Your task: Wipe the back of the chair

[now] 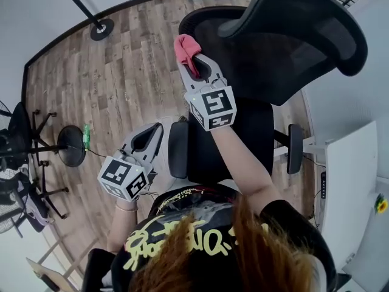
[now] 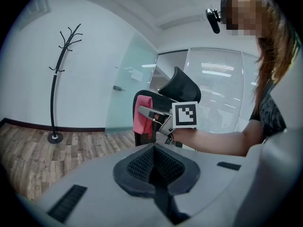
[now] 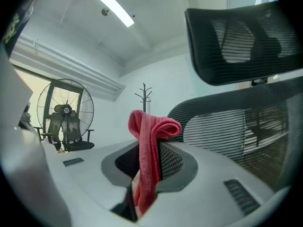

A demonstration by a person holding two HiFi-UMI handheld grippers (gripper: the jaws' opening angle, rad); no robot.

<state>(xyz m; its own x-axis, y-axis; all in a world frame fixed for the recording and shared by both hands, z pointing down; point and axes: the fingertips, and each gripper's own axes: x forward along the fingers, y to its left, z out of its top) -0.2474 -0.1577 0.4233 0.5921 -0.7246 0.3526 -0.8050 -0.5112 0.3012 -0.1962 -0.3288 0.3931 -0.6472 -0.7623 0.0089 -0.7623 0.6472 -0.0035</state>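
Observation:
A black mesh office chair stands in front of me, its backrest (image 1: 255,53) under a curved headrest (image 1: 304,11). My right gripper (image 1: 193,64) is raised at the backrest's upper left edge and is shut on a pink cloth (image 1: 185,48). In the right gripper view the cloth (image 3: 149,145) hangs folded between the jaws, with the mesh backrest (image 3: 236,126) close on the right and the headrest (image 3: 241,41) above. My left gripper (image 1: 152,135) is held low at the left, beside the chair's armrest (image 1: 177,149), shut with nothing in it. Its own view shows the meeting pads (image 2: 154,167) and the right gripper (image 2: 152,114) with the cloth (image 2: 141,119).
The floor is wood. A coat stand's base (image 1: 101,28) is at the far left, with the stand itself (image 2: 59,79) against the wall. Other office chairs (image 1: 24,145) and a round base (image 1: 72,145) stand at the left. A white desk (image 1: 349,181) is at the right. A large fan (image 3: 64,115) stands behind.

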